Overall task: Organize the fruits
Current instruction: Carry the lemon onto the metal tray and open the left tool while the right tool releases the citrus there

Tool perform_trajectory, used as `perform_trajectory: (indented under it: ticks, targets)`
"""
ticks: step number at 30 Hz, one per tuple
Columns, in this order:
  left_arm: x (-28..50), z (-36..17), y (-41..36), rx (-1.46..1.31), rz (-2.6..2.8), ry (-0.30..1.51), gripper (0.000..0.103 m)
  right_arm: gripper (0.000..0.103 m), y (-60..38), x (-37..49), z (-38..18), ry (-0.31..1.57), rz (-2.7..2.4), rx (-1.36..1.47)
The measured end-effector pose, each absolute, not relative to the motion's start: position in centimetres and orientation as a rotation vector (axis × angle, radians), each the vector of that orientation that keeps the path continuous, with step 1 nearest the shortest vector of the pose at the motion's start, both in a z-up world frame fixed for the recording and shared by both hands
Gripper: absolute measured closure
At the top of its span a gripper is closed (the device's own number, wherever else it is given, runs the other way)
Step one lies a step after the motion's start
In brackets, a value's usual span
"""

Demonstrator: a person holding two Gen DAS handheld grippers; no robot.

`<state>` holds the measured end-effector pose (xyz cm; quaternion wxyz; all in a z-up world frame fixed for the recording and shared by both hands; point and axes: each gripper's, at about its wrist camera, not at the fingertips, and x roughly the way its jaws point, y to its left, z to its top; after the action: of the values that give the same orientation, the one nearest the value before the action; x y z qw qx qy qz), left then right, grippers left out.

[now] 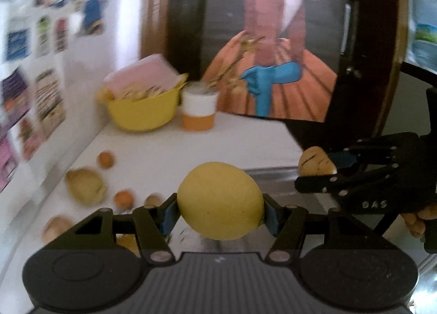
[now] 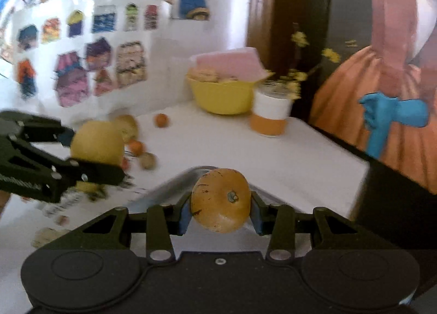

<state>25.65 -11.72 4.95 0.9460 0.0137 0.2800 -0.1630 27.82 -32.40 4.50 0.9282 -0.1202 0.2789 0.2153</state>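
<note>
Along the left wall hang rows of colourful cartoon stickers (image 2: 103, 49), blurred in both views. Below them a white table (image 2: 232, 144) carries loose fruit near its left edge: a pale yellowish fruit (image 1: 85, 187) just beside the wall, a small orange fruit (image 1: 105, 159) behind it, another small orange one (image 1: 123, 198) to its right, and a small brownish fruit (image 1: 153, 200) close by; their kinds cannot be told through the blur.

Further back on the table stands a yellow bowl (image 1: 142, 111) filled with pale pieces and a pink packet (image 1: 144, 75). Just right of the bowl is a white and orange jar (image 1: 198, 110) with yellow flowers rising from it.

At the centre of the left wrist view, the left gripper (image 1: 220, 211) is clamped on a yellow lemon (image 1: 220, 200), its blue pads pressing both sides, held above a shiny metal tray (image 1: 275, 177).

To its right, the right gripper (image 2: 220, 211) grasps a brownish orange fruit (image 2: 220, 200) with dark marks on its skin and a stem scar facing the camera. That gripper also sits over the tray's rim, and part of a hand (image 1: 415, 222) shows behind it.

Behind the table leans a large picture of a figure in an orange gown (image 1: 273, 68) with a blue glove.
</note>
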Motion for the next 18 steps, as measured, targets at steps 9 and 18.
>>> perform_trajectory:
  ticks: [9, 18]
  targets:
    - [30.7, 1.1, -15.0, 0.018, -0.374, 0.671, 0.037, 0.058, -34.2, 30.7, 0.7, 0.584, 0.424, -0.245]
    - [32.1, -0.7, -15.1, 0.024, -0.352, 0.723, 0.037, 0.058, -33.9, 32.3, -1.4, 0.611, 0.427, -0.254]
